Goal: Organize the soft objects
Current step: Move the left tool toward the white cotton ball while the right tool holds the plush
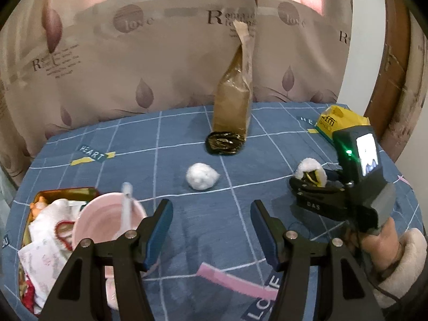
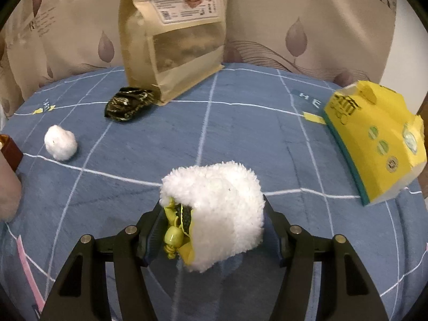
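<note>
The fluffy white pouch is held between the two fingers of the right gripper, lifted a little above the blue blanket, and a small green charm is seen hanging out of its open side. The pouch is soft and is squeezed only at its sides, so it could be let slip, or the charm could be shaken loose, if it is moved too fast. The left gripper is held wide with nothing in it, just above the blanket. Close to the left of that gripper, the red tin is already packed with cloths, and a pink bowl is leaned on it, so the bowl could be knocked over when the pouch is brought there. Farther out from the pouch, a white cotton ball is left lying on the blanket. Farther still, a dark crumpled thing is seen touching the tall brown bag, which could be tipped if it is bumped. The yellow box is well off to the right.
</note>
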The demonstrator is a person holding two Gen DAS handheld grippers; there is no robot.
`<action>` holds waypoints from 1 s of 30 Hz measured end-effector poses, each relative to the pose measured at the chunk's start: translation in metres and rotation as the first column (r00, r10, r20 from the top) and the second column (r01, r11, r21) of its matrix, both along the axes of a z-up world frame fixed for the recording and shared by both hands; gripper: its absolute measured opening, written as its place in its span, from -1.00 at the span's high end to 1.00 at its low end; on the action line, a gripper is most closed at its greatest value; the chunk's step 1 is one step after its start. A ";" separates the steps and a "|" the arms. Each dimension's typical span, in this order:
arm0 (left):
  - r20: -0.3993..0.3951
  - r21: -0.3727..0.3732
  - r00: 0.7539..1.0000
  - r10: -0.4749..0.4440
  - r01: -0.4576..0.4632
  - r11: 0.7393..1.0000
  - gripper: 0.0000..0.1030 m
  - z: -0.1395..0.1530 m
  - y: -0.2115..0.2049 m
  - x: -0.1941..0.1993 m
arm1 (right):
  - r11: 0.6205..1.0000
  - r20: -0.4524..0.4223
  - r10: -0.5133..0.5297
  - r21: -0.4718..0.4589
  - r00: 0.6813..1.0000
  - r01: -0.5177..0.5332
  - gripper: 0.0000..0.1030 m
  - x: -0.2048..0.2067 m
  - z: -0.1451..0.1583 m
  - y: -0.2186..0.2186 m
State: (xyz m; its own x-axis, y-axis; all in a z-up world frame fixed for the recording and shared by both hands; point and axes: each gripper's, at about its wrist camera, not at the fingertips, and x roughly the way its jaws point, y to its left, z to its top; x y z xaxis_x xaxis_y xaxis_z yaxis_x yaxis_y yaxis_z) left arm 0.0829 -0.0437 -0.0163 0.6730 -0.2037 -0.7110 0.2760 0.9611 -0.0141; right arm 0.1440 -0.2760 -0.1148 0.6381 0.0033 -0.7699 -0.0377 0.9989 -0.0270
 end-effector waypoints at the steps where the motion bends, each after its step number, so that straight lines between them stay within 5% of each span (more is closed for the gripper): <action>1: -0.006 0.002 1.000 0.000 0.000 1.000 -0.20 -0.002 -0.003 0.004 | 1.000 -0.001 -0.004 0.005 1.000 0.004 -0.16 0.000 0.000 -0.002; 17: -0.137 -0.088 0.990 0.019 -0.031 0.996 -0.20 -0.035 -0.012 0.069 | 1.000 -0.009 -0.007 0.026 1.000 0.007 -0.20 0.000 -0.002 -0.007; 30: -0.169 -0.005 0.984 0.060 -0.062 0.998 -0.20 -0.055 -0.027 0.111 | 0.999 -0.010 -0.002 0.045 1.000 0.003 -0.25 0.000 -0.003 -0.006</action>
